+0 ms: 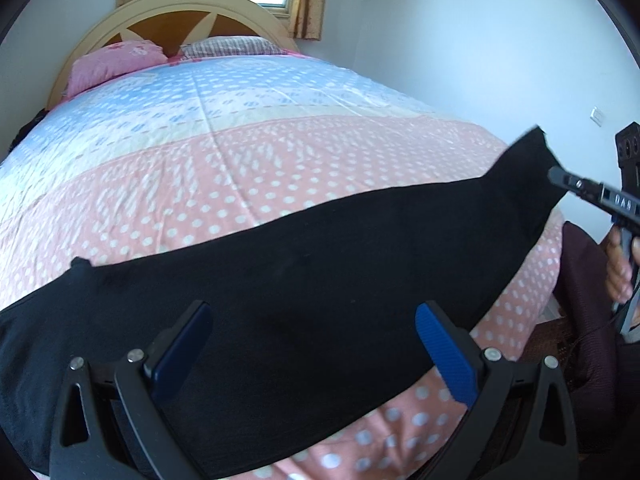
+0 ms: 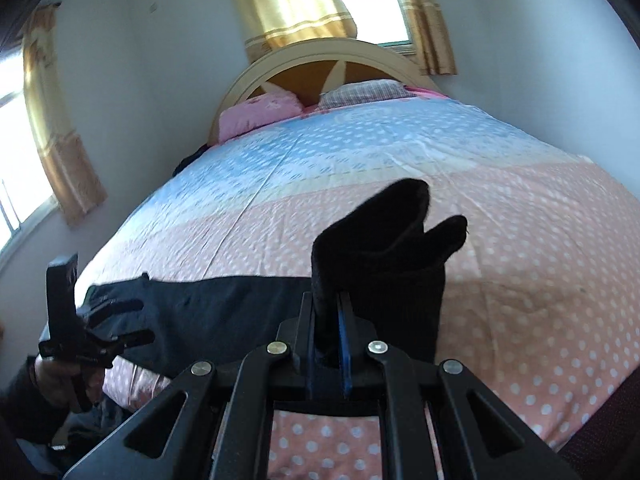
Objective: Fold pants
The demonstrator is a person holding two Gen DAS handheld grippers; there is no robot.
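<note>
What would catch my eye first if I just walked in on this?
Black pants stretched across the near edge of a bed with a pink and blue dotted quilt. The right gripper is shut on the leg ends, lifting them off the quilt, while the left gripper hangs open over the other end.

A polka-dot quilted bed with arched headboard stands under gold-curtained windows.

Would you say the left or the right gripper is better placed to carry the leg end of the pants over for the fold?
Right, probably. The right gripper is already shut on the leg end of the black pants, lifted off the bed. The left gripper is open above the pants, holding nothing.
</note>
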